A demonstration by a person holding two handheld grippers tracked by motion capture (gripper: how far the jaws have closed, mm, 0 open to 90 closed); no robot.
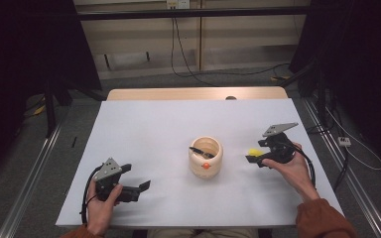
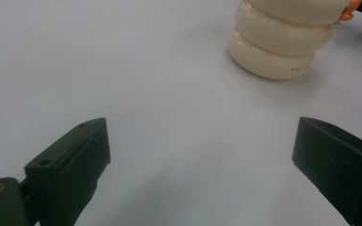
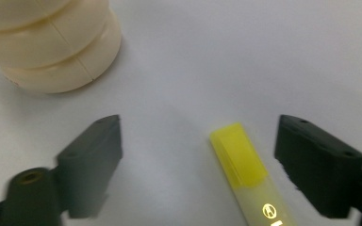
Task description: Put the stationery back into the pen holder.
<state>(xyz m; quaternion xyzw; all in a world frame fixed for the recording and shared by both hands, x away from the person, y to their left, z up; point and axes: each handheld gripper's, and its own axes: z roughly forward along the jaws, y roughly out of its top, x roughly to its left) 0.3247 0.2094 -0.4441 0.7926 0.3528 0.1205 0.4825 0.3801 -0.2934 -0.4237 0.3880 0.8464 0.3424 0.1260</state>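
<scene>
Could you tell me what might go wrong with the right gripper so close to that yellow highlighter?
The highlighter lies off-centre between the open jaws of the right gripper, nearer one jaw; closing could push it aside rather than clamp it. The cream holder stands nearby, so a swing toward it might knock it.

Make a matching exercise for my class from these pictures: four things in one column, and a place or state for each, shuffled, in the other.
Things:
1. cream holder
2. yellow highlighter
3. left tool
4. dark pen

Places or states:
A. lying on the table between open jaws
B. open, nothing between its jaws
C. standing mid-table
D. inside the holder

Pairs: 1-C, 2-A, 3-B, 4-D
</scene>
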